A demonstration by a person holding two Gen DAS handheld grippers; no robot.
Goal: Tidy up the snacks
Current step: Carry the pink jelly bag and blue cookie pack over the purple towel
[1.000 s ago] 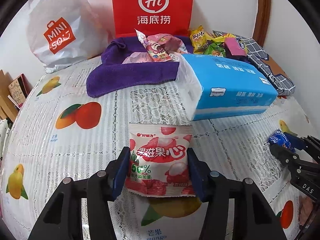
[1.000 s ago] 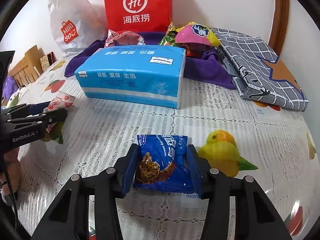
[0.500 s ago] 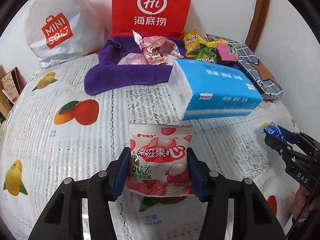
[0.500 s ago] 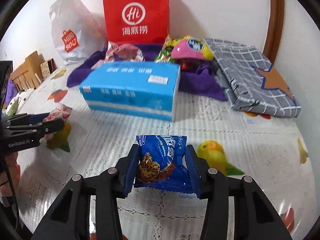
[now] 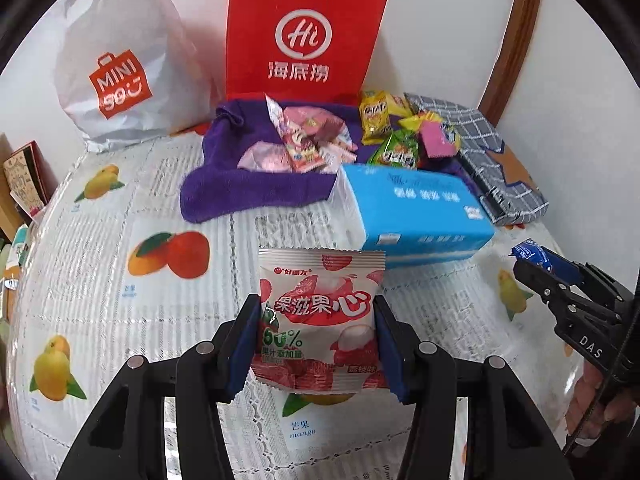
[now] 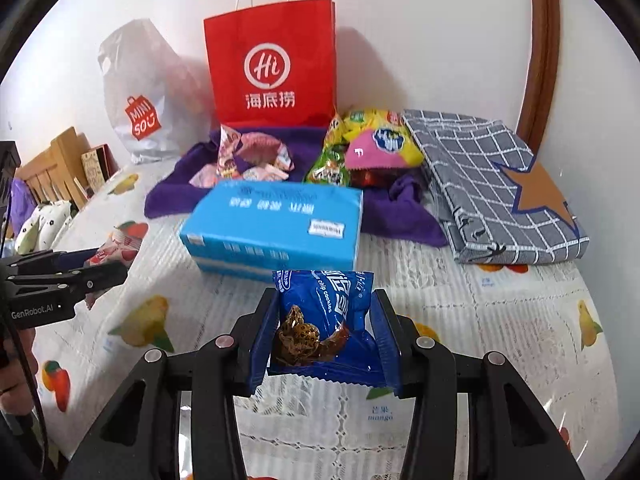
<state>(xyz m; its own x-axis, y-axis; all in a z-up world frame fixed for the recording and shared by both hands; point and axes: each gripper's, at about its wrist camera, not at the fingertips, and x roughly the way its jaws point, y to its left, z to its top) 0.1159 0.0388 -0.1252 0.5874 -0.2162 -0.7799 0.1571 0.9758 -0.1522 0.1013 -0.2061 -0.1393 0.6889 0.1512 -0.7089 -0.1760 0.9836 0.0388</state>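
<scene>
My left gripper (image 5: 316,344) is shut on a pink-and-white lychee candy packet (image 5: 320,312) and holds it above the table. My right gripper (image 6: 324,332) is shut on a blue chocolate-chip cookie packet (image 6: 324,312), also lifted. Each gripper shows in the other's view: the right one (image 5: 536,268) at the far right, the left one (image 6: 108,264) at the far left. On a purple towel (image 5: 248,184) at the back lie pink snack packets (image 5: 308,140) on the left and yellow, green and pink ones (image 5: 404,132) on the right.
A blue tissue pack (image 5: 416,212) lies in front of the towel. A red paper bag (image 5: 300,40) and a white Miniso bag (image 5: 116,60) stand against the wall. A folded grey checked cloth (image 6: 500,184) lies at the right. The tablecloth (image 5: 100,280) has fruit prints.
Both grippers have risen and pulled back with their packets; the table and the tissue pack look farther away and lower.
</scene>
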